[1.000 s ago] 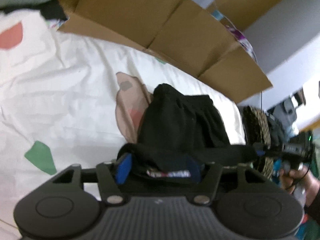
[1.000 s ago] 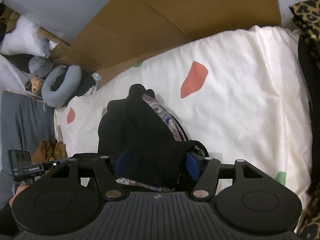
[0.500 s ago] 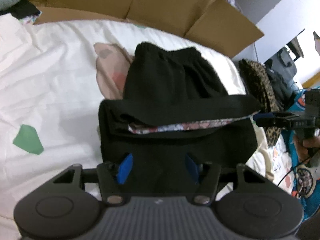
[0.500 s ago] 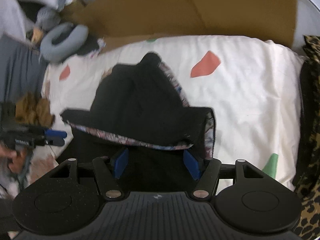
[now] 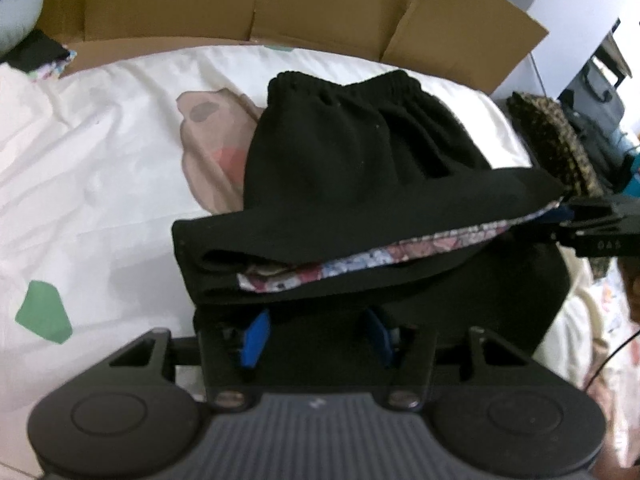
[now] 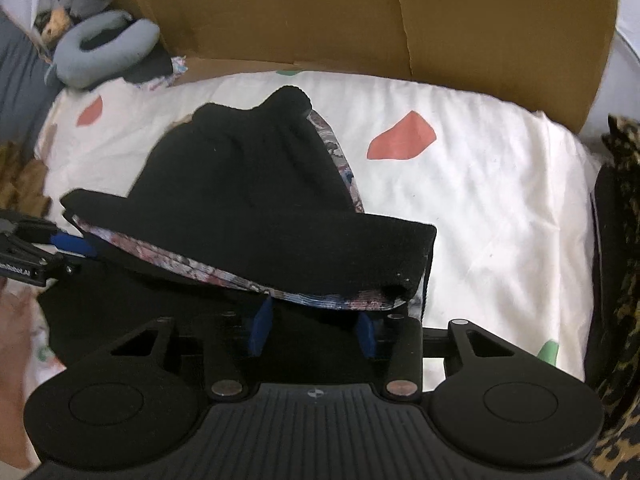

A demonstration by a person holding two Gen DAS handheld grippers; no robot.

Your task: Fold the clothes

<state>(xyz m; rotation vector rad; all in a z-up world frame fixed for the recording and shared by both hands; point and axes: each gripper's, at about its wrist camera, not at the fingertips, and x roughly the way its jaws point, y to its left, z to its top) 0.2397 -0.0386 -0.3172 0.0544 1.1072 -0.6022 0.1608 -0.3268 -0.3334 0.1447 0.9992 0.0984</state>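
I am holding the black shorts (image 5: 340, 168) up over the bed (image 5: 100, 168) with both claws. The left claw (image 5: 316, 332) has black cloth between its blue pads, and I think it is gripping a near corner. The right claw (image 6: 316, 328) looks the same on the other corner. Most of each grip is hidden under the cloth, so I am going by how tight the edge is pulled.

A second ago the shorts were all scrunched up close to my claws, and the claws were near each other. Now I have moved the claws apart. The near edge is pulled out long and straight between them. I can see the flowery inside (image 5: 360, 268) peeking out along that edge. The stretchy waistband (image 5: 344, 80) lies flat on the bed at the far end, near the brown cardboard (image 5: 240, 0).

I think this means the fold is going well. The cloth is spread out and not lumpy, with one layer hanging over the other. If I lay this edge down flat, the shorts should make a neat half. I must keep both sides level, or the top layer could slide and look crooked.
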